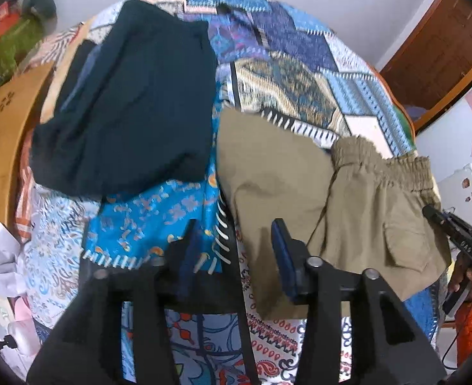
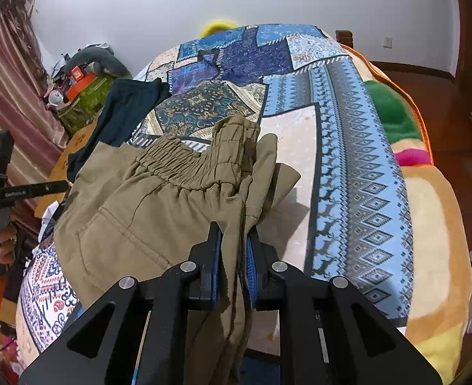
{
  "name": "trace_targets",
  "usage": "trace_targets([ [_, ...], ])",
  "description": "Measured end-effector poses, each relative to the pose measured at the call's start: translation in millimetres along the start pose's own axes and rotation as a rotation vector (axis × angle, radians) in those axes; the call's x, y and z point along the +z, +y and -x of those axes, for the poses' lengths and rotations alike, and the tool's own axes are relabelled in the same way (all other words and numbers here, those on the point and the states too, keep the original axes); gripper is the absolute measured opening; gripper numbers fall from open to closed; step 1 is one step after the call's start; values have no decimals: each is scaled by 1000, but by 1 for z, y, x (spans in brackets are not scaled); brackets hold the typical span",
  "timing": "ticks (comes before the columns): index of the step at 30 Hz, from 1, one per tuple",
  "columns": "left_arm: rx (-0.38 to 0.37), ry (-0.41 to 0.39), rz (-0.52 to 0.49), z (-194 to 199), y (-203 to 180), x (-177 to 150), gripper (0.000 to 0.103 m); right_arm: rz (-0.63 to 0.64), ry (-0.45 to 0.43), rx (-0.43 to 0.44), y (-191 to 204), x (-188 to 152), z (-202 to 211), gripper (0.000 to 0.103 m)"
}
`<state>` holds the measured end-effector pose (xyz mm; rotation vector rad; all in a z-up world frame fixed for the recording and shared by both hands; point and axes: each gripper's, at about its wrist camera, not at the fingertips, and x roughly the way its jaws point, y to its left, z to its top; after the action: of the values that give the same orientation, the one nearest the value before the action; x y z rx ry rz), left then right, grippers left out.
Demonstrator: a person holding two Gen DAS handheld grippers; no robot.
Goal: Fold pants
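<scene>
My right gripper is clamped on a bunched edge of the khaki pants, lifting it so I can fold it over. My left gripper hangs open above the bed, holding nothing. The pants lie across the bedspread, waistband pointing away from me, their length running back toward me.

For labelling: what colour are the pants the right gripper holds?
Khaki; the pants show best in the right wrist view, clamped in the right gripper.
</scene>
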<state>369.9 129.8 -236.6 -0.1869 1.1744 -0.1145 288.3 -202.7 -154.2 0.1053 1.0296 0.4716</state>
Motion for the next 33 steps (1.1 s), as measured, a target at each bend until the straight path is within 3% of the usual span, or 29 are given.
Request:
trace_targets([
  [5, 11, 25, -16, -18, -8, 3, 55, -6, 34, -10, -6, -9, -8, 12],
  [11, -7, 56, 21, -36, -3, 25, 55, -27, 39, 1, -12, -12, -12, 12],
  [19, -27, 16, 39, -39, -4, 53, 54, -45, 41, 15, -18, -12, -18, 12],
  [22, -58, 24, 24, -42, -8, 65, 48, -48, 42, 20, -20, -14, -18, 12],
  [27, -29, 91, -10, -62, -16, 68, 24, -60, 37, 25, -23, -15, -18, 12],
  [33, 34, -19, -54, -32, -31, 60, 11, -36, 14, 18, -19, -12, -13, 12],
])
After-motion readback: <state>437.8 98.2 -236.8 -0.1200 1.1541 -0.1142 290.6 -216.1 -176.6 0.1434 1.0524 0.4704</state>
